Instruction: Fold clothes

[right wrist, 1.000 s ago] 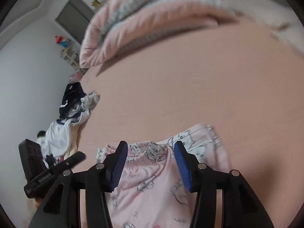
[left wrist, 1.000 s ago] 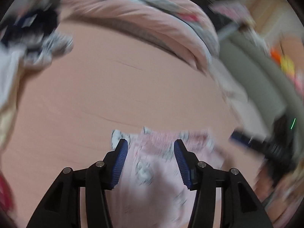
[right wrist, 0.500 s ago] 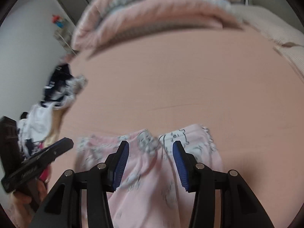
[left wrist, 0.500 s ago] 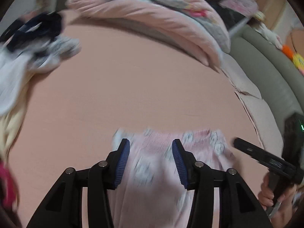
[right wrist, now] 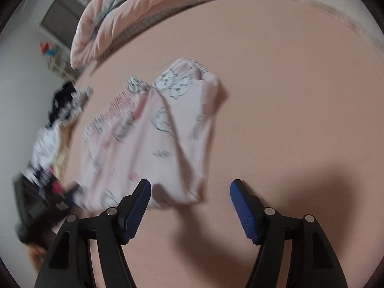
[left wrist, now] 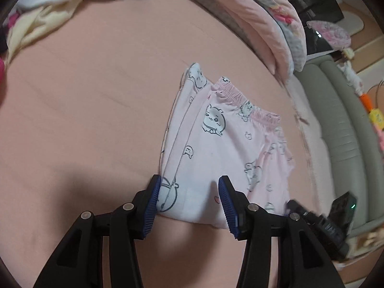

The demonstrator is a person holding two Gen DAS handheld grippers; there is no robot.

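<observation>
— On the bed (left wrist: 84,120), where do your pink pyjama shorts (left wrist: 223,148) lie?
— Folded, at twelve o'clock of your left hand-held gripper (left wrist: 188,200); both it and the right hand-held gripper (right wrist: 190,206) are parted. Soft, limp: take hold of a doubled edge.

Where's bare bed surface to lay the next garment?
Free: the wide sheet between the folded pink pajama pants and the clothes pile; also the stretch right of the pants in the right wrist view. Crowded: the far edge under the rolled quilt, and the pile's corner.
</observation>
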